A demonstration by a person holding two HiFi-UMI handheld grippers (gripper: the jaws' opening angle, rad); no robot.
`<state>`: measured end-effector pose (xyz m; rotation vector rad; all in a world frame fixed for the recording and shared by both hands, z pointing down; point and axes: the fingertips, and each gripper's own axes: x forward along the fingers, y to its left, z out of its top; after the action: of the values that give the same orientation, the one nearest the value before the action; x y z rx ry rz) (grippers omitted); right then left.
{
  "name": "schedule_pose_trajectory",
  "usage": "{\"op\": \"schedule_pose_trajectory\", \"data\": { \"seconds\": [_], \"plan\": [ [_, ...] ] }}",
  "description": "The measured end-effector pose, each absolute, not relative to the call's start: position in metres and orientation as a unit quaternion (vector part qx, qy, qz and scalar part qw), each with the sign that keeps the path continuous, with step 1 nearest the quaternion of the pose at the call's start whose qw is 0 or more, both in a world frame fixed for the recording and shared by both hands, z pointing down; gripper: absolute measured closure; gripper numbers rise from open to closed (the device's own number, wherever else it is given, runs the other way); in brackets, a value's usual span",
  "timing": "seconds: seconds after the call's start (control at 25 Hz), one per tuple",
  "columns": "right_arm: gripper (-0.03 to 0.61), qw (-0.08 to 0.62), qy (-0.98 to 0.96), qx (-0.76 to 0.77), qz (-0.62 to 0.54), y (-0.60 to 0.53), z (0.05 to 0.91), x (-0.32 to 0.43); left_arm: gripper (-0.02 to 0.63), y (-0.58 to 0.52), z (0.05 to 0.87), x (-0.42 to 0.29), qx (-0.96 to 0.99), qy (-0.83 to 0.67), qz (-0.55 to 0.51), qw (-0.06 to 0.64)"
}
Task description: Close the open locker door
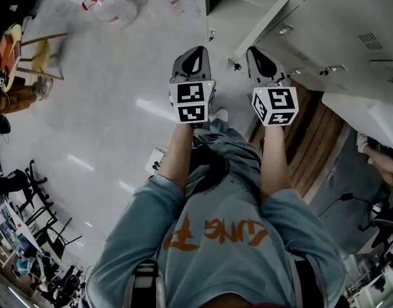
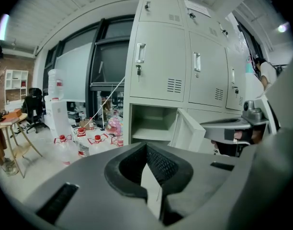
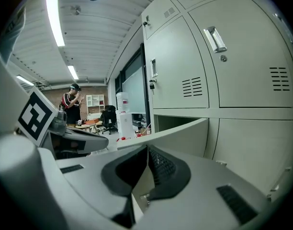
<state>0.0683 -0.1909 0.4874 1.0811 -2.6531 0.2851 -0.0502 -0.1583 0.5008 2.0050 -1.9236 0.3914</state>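
The grey locker bank (image 1: pixel 325 24) stands ahead on my right. One lower compartment (image 2: pixel 151 121) is empty and its door (image 2: pixel 189 131) swings out toward me; from above the door (image 1: pixel 264 24) shows as a pale slanted strip. In the right gripper view the door (image 3: pixel 180 133) runs across just beyond the jaws. My left gripper (image 1: pixel 191 55) is held in the air short of the lockers, shut and empty (image 2: pixel 147 150). My right gripper (image 1: pixel 261 56) hangs beside it, nearer the door, also shut with nothing in it (image 3: pixel 147 150). Neither gripper touches the door.
Several large water bottles (image 2: pixel 96 143) stand on the floor left of the open compartment, by a water dispenser (image 2: pixel 55 104). A wooden table (image 1: pixel 29 50) and office chairs (image 2: pixel 34 111) lie farther left. A person (image 3: pixel 72 102) stands in the background.
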Motion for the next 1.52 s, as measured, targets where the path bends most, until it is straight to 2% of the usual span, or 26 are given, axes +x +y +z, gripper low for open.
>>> {"op": "schedule_pose_trajectory", "data": {
  "seconds": [0.84,1.52],
  "plan": [
    [0.546,0.138,-0.92,0.35,0.112,-0.243,0.492,0.003,0.592,-0.204,0.5,-0.078,0.716,-0.661,0.148,0.17],
    [0.546,0.121,-0.908,0.377,0.137,-0.288,0.495,-0.02,0.592,-0.252,0.504,-0.089,0.743,-0.626,0.172,0.164]
  ]
}}
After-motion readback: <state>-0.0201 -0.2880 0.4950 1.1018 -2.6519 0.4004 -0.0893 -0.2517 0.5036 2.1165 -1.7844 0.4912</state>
